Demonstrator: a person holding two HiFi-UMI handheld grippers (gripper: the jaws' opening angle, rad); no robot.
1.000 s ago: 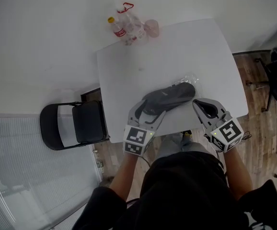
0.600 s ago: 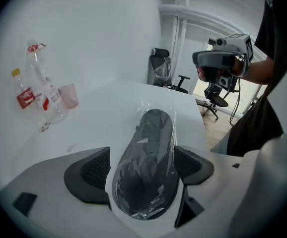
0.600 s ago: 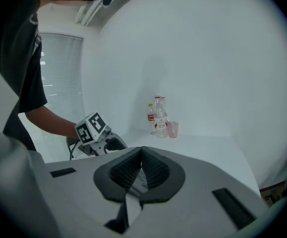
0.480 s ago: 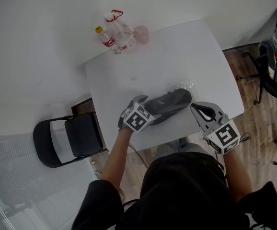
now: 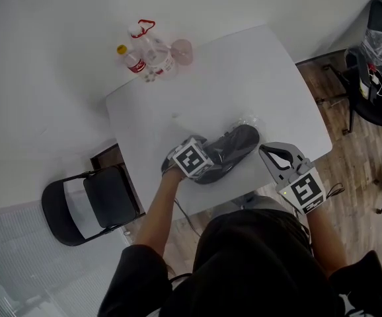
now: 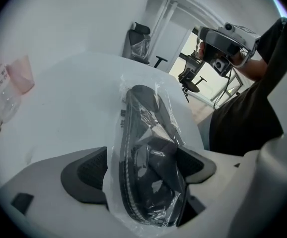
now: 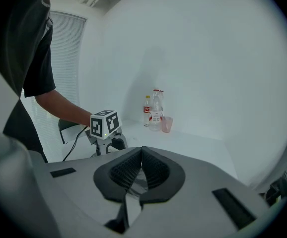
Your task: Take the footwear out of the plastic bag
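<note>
**A:** How far along was it?

**B:** My left gripper [image 6: 146, 167] stood with its jaws wide, just opened, around the near end of the shoe [image 5: 234, 147] without pressing on it. The shoe lay on the table [image 5: 244, 71], still wholly in the bag [image 6: 133, 98]. I judged all of the removal was left to do. My right gripper [image 5: 273, 156], jaws together, hung apart from the bag.

**A:** Which way did it point?

**B:** In the head view its long axis ran diagonally, up and right from the left gripper. I couldn't tell toe from heel.
</note>
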